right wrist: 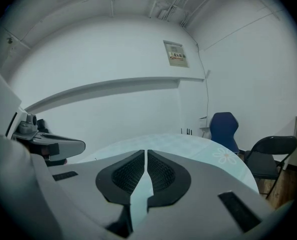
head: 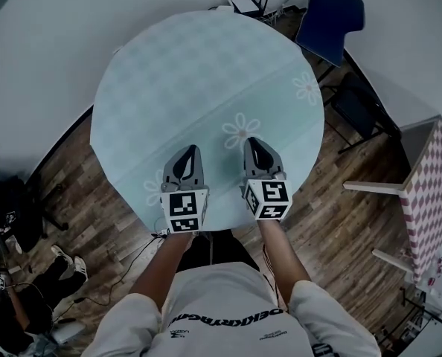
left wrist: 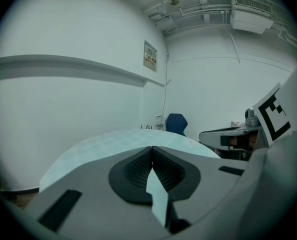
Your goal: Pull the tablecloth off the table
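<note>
A pale blue tablecloth (head: 206,73) with white flower prints covers the round table and lies flat. Both grippers hover over its near part, side by side, tips pointing away from me. My left gripper (head: 193,149) has its jaws shut, and nothing shows between the pads. My right gripper (head: 251,141) is shut the same way, just short of a flower print (head: 241,131). In the left gripper view the cloth (left wrist: 113,141) stretches ahead of the shut left gripper (left wrist: 151,148). In the right gripper view the right gripper (right wrist: 145,151) is shut too, with the cloth (right wrist: 198,146) beyond it.
A blue chair (head: 332,13) stands behind the table at the far right, a black folding chair (head: 359,106) beside it. A white cabinet with a checked side (head: 429,192) stands at the right. A seated person (head: 13,303) is at lower left. Cables lie on the wood floor (head: 124,262).
</note>
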`<act>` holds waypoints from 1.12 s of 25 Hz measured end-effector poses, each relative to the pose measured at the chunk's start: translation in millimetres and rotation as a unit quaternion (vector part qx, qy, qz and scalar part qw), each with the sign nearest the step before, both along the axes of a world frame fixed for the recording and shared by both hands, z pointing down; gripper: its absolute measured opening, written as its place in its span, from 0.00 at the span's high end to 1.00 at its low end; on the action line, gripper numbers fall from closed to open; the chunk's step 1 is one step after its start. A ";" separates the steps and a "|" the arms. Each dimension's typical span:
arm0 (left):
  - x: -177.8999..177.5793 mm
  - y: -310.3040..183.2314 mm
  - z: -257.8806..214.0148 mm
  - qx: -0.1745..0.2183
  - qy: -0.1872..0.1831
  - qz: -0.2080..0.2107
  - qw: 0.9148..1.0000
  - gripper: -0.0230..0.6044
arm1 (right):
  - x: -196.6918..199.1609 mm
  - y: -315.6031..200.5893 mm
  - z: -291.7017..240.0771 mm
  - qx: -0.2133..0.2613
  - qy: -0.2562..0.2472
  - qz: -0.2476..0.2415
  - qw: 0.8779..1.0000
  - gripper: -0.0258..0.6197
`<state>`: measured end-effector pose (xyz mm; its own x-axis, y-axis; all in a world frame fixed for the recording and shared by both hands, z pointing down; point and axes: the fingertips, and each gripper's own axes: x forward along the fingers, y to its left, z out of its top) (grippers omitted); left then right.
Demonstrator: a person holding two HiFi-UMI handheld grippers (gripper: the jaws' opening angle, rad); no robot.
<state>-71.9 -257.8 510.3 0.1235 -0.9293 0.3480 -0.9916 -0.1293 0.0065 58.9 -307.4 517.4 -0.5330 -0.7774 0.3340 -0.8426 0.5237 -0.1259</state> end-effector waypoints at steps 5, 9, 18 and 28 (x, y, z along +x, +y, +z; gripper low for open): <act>-26.6 -39.8 30.9 -0.014 0.015 -0.032 0.999 0.94 | -11.0 -46.3 31.8 -0.011 0.006 0.007 1.000 0.90; -48.3 -71.6 57.4 -0.028 0.028 -0.046 0.998 0.94 | -27.6 -82.4 55.5 -0.021 0.007 0.006 1.000 0.90; -81.6 -141.9 119.5 -0.054 0.051 -0.063 0.995 0.91 | -46.5 -157.7 111.6 -0.045 0.027 0.002 0.999 0.77; -101.5 -200.9 191.8 -0.117 0.032 -0.047 0.992 0.51 | -62.5 -212.0 187.1 -0.107 0.068 -0.017 0.992 0.50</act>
